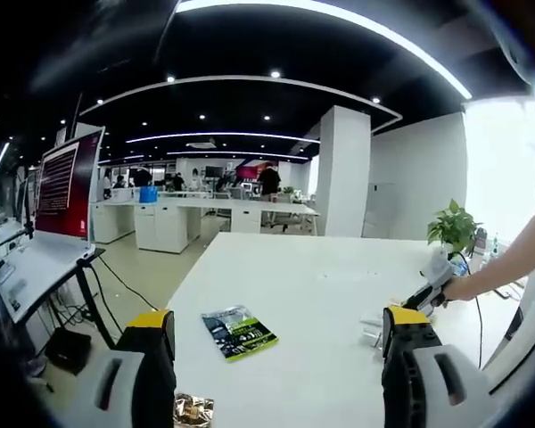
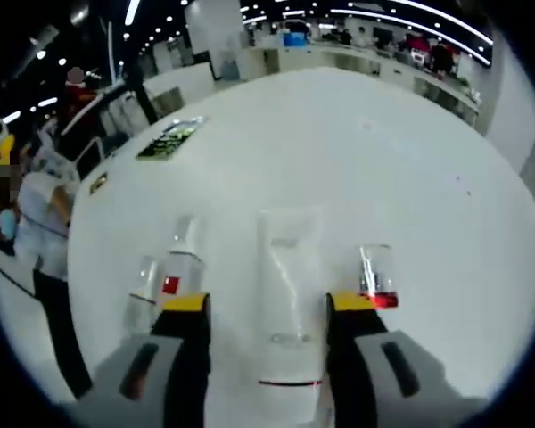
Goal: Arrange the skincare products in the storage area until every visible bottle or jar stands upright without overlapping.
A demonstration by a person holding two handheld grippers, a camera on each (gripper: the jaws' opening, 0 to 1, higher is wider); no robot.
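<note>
A broad white table (image 1: 339, 294) stretches into an open office under ceiling light strips. The left gripper (image 1: 278, 334) hovers above it, jaws spread and empty, near one green booklet (image 1: 239, 331). The right gripper (image 2: 267, 308) points down, jaws wide around a clear tube (image 2: 287, 294) without closing. Flanking it: two clear bottles (image 2: 180, 263), one red-based jar (image 2: 377, 276).

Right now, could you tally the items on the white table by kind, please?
Clear bottles with red labels: 2 — one, and a smaller one.
Small clear container: 1.
White tube: 1, lying between the right gripper's jaws.
Green booklet: 1.
Foil packet: 1.
Total: 6
</note>
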